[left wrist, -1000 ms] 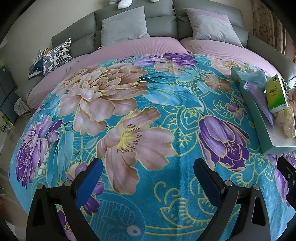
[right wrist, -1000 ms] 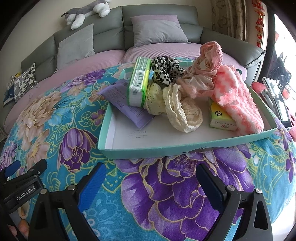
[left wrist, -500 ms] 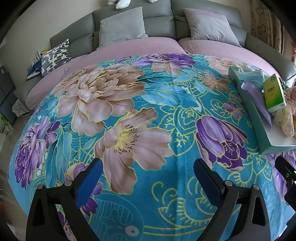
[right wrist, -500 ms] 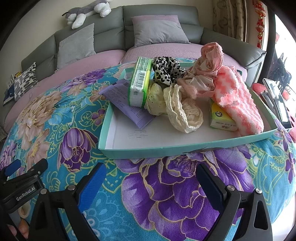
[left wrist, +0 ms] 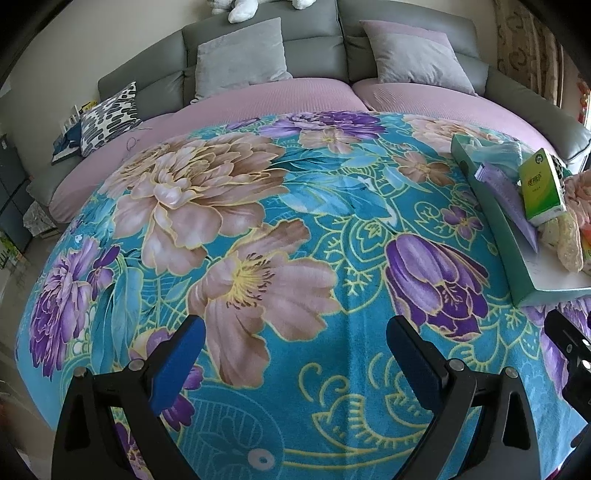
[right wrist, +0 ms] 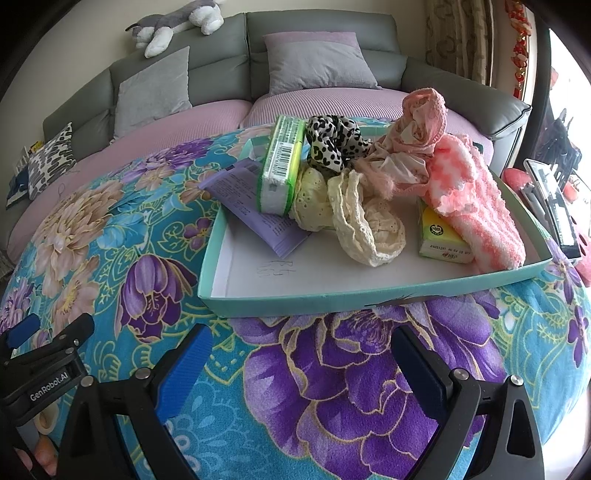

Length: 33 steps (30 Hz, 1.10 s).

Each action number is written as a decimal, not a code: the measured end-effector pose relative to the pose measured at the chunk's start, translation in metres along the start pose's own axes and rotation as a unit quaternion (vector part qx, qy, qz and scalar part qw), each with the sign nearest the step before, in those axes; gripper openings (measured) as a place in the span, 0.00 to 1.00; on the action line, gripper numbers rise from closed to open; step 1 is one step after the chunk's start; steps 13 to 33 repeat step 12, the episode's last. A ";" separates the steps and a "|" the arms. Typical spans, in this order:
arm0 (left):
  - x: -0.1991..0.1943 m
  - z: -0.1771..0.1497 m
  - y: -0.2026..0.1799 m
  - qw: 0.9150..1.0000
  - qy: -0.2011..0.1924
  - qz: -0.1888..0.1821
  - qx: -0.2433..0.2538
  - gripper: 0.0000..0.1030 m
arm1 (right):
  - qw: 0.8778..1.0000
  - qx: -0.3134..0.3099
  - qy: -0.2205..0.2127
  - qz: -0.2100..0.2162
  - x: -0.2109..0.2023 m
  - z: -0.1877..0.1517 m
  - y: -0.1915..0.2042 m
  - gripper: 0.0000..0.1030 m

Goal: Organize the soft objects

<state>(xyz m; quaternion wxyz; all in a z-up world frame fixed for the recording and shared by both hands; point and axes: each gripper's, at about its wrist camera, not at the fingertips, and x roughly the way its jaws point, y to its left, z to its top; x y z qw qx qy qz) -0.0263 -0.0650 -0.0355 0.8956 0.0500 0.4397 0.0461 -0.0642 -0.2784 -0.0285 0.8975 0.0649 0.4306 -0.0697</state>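
A teal tray (right wrist: pixel 332 297) sits on the floral blanket (right wrist: pixel 332 387). It holds a cream lace cloth (right wrist: pixel 364 230), a leopard-print scrunchie (right wrist: pixel 332 142), a pale pink cloth (right wrist: pixel 413 147), a fluffy pink sock (right wrist: pixel 469 201), a green tissue pack (right wrist: pixel 280 162), a yellow tissue pack (right wrist: pixel 441 238) and a purple packet (right wrist: pixel 255 212). My right gripper (right wrist: pixel 303 354) is open and empty just in front of the tray. My left gripper (left wrist: pixel 293 343) is open and empty over bare blanket (left wrist: pixel 258 221); the tray (left wrist: pixel 495 218) lies to its right.
A grey sofa with grey cushions (left wrist: pixel 240 55) and a pink seat cover (left wrist: pixel 295 92) runs behind the blanket. A patterned cushion (left wrist: pixel 107 118) lies at the far left. A plush toy (right wrist: pixel 177 22) lies on the sofa back. The left gripper shows at the right wrist view's lower left (right wrist: pixel 40 365).
The left wrist view has shifted slightly, so the tray sits a little lower and farther right. The right gripper and the tray's contents have not visibly moved.
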 end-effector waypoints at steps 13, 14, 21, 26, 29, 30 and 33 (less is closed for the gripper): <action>-0.008 0.001 0.000 1.000 -0.018 0.002 0.001 0.96 | 1.000 -0.001 0.000 0.000 0.000 0.000 0.001 0.96; -0.008 0.001 0.000 1.000 -0.018 0.002 0.001 0.96 | 1.000 -0.001 0.000 0.000 0.000 0.000 0.001 0.96; -0.008 0.001 0.000 1.000 -0.018 0.002 0.001 0.96 | 1.000 -0.001 0.000 0.000 0.000 0.000 0.001 0.96; -0.008 0.001 0.000 1.000 -0.018 0.002 0.001 0.96 | 1.000 -0.001 0.000 0.000 0.000 0.000 0.001 0.96; -0.008 0.001 0.000 1.000 -0.018 0.002 0.001 0.96 | 1.000 -0.001 0.000 0.000 0.000 0.000 0.001 0.96; -0.008 0.001 0.000 1.000 -0.018 0.002 0.001 0.96 | 1.000 -0.001 0.000 0.000 0.000 0.000 0.001 0.96; -0.008 0.001 0.000 1.000 -0.018 0.002 0.001 0.96 | 1.000 -0.001 0.000 0.000 0.000 0.000 0.001 0.96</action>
